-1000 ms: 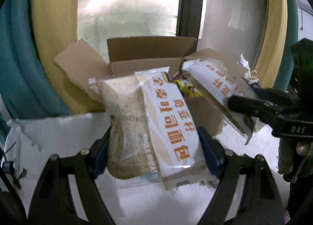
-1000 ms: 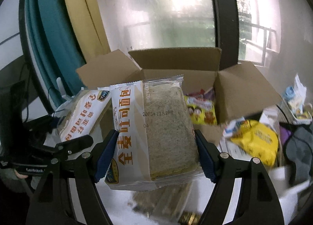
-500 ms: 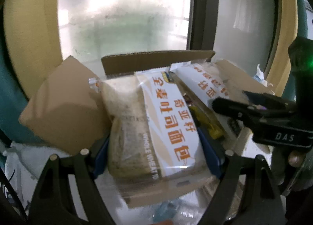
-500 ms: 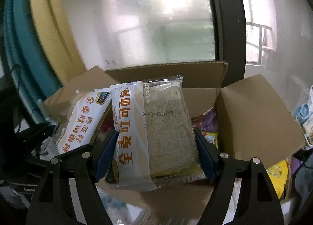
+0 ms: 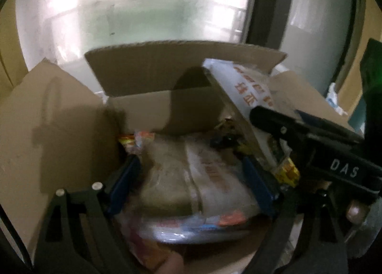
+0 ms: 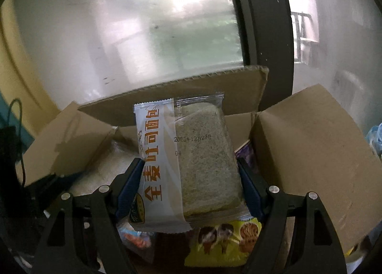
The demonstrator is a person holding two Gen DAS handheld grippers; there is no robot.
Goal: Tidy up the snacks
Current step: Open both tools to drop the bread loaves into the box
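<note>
An open cardboard box [image 5: 152, 76] [image 6: 310, 145] stands by the window. My left gripper [image 5: 191, 178] is low inside the box, its blue pads on either side of a wrapped whole-wheat bread pack [image 5: 188, 178] that lies on the snacks in the box. The view is blurred, so I cannot tell if the pads still press it. My right gripper [image 6: 189, 178] is shut on a second bread pack [image 6: 188, 154] and holds it upright over the box. That pack [image 5: 250, 88] and the right gripper's black body [image 5: 310, 145] show at the right of the left wrist view.
Inside the box lie a yellow snack bag [image 6: 222, 243], a purple packet [image 6: 246, 154] and other wrappers [image 5: 136, 140]. The box flaps stand open on all sides. A dark window frame [image 6: 265, 16] and glass rise behind it. A yellow curtain [image 6: 9, 83] hangs at the left.
Both grippers moved forward and down to the box. The left one has lowered its bread pack into the box, where it now lies flat. The right one still holds its pack up.
</note>
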